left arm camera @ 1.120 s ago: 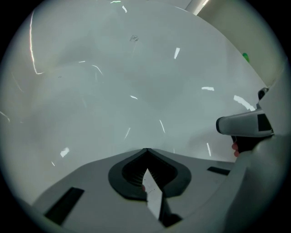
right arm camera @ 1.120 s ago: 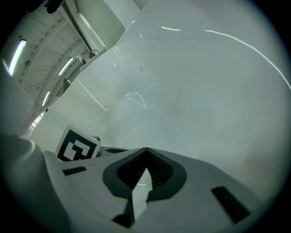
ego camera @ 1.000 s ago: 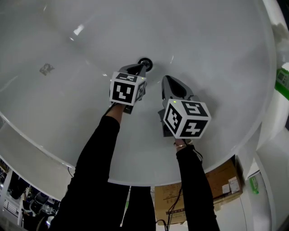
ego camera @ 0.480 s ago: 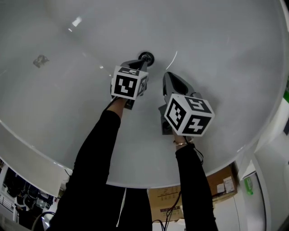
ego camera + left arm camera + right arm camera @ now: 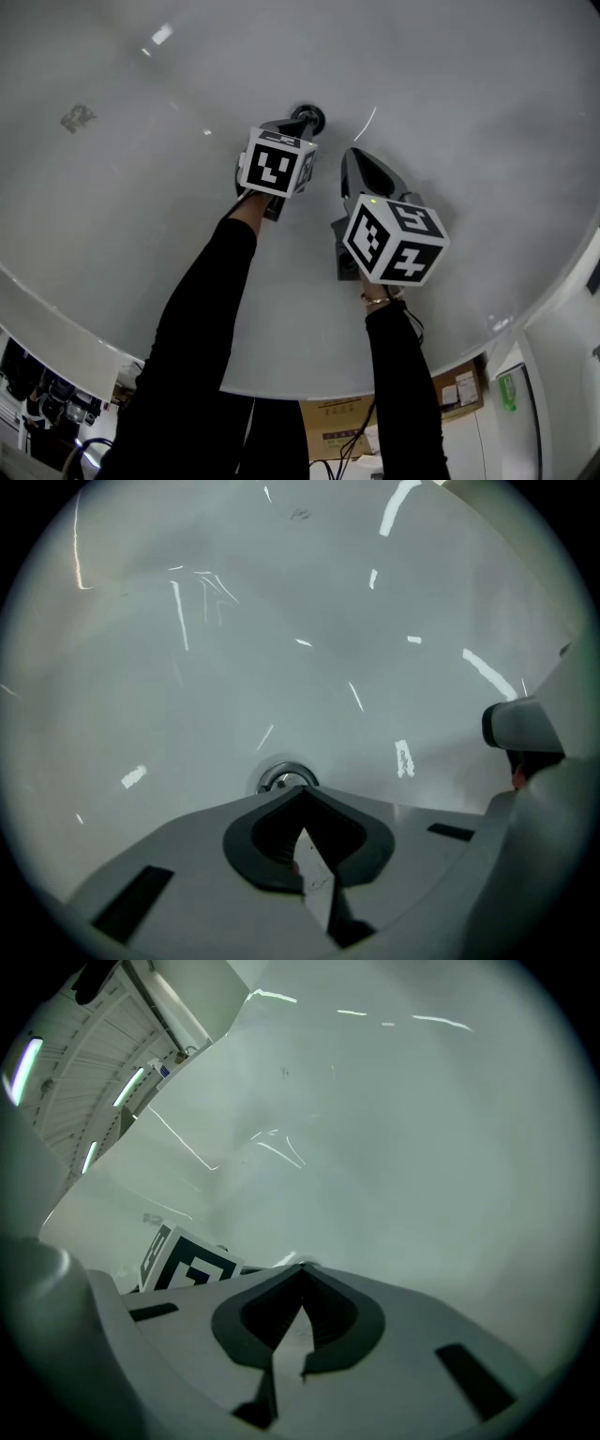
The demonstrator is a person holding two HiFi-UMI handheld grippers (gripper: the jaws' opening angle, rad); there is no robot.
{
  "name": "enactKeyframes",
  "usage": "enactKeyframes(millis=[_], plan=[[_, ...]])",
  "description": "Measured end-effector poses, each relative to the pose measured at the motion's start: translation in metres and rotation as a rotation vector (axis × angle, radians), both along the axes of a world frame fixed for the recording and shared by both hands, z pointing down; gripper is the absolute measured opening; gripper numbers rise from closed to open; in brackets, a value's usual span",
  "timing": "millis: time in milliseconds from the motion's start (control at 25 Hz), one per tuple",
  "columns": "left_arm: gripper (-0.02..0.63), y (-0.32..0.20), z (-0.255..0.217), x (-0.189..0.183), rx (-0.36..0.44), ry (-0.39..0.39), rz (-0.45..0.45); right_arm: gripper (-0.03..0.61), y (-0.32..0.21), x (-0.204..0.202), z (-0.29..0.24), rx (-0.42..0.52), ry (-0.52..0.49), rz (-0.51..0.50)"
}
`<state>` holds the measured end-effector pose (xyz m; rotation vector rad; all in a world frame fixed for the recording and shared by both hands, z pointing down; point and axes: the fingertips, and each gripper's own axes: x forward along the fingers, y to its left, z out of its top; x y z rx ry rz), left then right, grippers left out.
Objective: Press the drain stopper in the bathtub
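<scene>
A round metal drain stopper sits in the floor of the white bathtub. My left gripper is shut, and its closed tip rests at the stopper's near edge. In the left gripper view the drain stopper shows just beyond the joined jaw tips of the left gripper. My right gripper is shut and hovers to the right of the stopper, apart from it. In the right gripper view the right gripper points at bare tub wall, with the left gripper's marker cube at lower left.
The tub's rim curves across the lower left. Below it are a cardboard box and cables on the floor. A white fixture with a green-labelled item stands at the right edge.
The left gripper has crept forward to the drain stopper; its tip now meets the stopper's edge. The right gripper has hardly moved. The head view shifted slightly.
</scene>
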<state>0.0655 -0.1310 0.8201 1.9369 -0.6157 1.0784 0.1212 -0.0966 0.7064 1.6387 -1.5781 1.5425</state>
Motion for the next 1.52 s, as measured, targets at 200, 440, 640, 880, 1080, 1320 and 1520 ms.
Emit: enactKeyframes(millis=[200,440,640,880,1080,1320,1520], plan=[[0.008,0.002,0.009,0.004,-0.004,-0.006,0.006,0.002,0.003,0.000,0.006,-0.015,-0.006,0.004],[0.008,0.002,0.017,0.005,-0.003,-0.027,0.000,0.002,0.006,0.000,0.013,-0.032,-0.014,0.006],[0.008,0.002,0.022,0.005,-0.024,-0.030,-0.012,0.002,0.006,-0.001,0.016,-0.038,-0.016,0.003],[0.008,0.001,0.033,-0.007,-0.046,-0.098,-0.021,0.002,0.006,-0.002,0.019,-0.045,-0.015,-0.005],[0.008,0.004,0.035,-0.004,-0.041,-0.095,-0.026,0.002,0.007,-0.002,0.025,-0.051,-0.015,-0.010],[0.008,0.002,0.038,-0.004,-0.008,-0.124,-0.055,0.002,0.007,-0.005,0.028,-0.052,-0.020,-0.011],[0.008,0.002,0.040,-0.003,-0.028,-0.127,-0.062,0.002,0.008,-0.006,0.029,-0.054,-0.022,-0.010]])
